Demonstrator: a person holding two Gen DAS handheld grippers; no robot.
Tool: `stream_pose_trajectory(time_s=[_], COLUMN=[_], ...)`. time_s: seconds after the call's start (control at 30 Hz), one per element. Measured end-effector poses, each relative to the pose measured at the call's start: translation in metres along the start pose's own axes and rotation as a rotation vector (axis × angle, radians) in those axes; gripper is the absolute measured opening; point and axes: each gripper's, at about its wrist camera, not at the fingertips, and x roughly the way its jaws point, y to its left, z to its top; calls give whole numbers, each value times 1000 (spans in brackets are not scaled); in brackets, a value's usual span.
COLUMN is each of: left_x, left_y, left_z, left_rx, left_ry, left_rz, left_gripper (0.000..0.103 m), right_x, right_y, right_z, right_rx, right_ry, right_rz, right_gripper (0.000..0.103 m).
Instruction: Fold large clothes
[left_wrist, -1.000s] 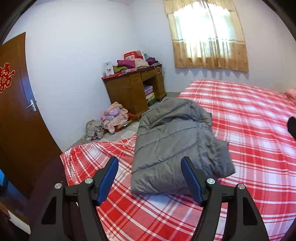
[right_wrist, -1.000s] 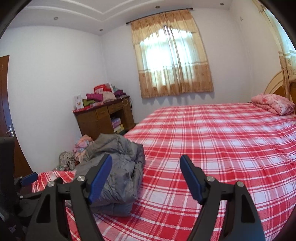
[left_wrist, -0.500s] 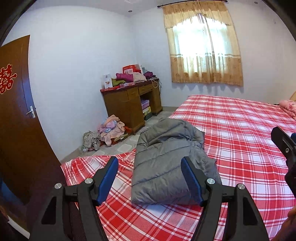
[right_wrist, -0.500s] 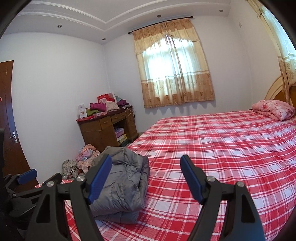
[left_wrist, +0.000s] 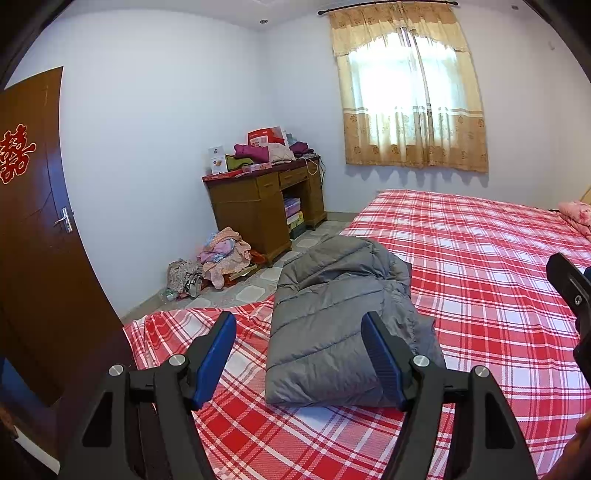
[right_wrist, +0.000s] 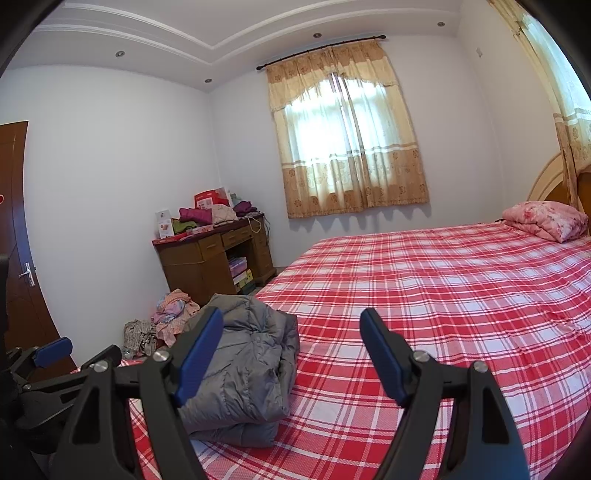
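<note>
- Grey quilted jacket (left_wrist: 332, 317), folded into a thick oblong, lies with its long axis running from the near bed edge away toward the desk (left_wrist: 258, 206).
- Puffy stitched panels on top, with layers stacked at its near end.
- It rests near the foot corner of the red-and-white checked bed (left_wrist: 480, 266); a curtained window (right_wrist: 347, 147) stands behind.
- Left gripper (left_wrist: 299, 354) and right gripper (right_wrist: 291, 354) both gape wide, holding nothing, above the bed.

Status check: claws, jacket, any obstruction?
Left claw open, empty. Right claw open, empty. Grey jacket lies folded on the bed. Nothing in the way.
</note>
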Motion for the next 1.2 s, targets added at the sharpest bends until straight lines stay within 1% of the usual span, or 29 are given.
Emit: stream_pose_trajectory(time_s=[0.47,0.73,0.83,0.93,1.03,1.1,1.2], left_x=[-6,1,8,13,14,13,13], left_y=[4,3,7,11,15,17,15], left_z=[3,1,0,-1,-2,-3,-4], left_rx=[-2,6,-10,-26,-48,-57,-39], left_ry=[-21,-13,8,26,27,14,13], left_rz=[8,36,48,42,2,-25,-13], left_gripper=[71,71,71,71,71,71,71], right_x=[-2,-3,-4,-4,-3,-3,-3], right_y=[-2,-2,-3,-3,-4,-3,-3], right_z=[2,2,1,1,1,0,0], right_rx=[5,1,8,10,9,8,13], right_ry=[-17,-21,-22,-23,-20,-18,-14], right_rz=[-15,-21,-24,-25,-23,-23,-25], right_gripper=[80,80,81,81,81,81,81])
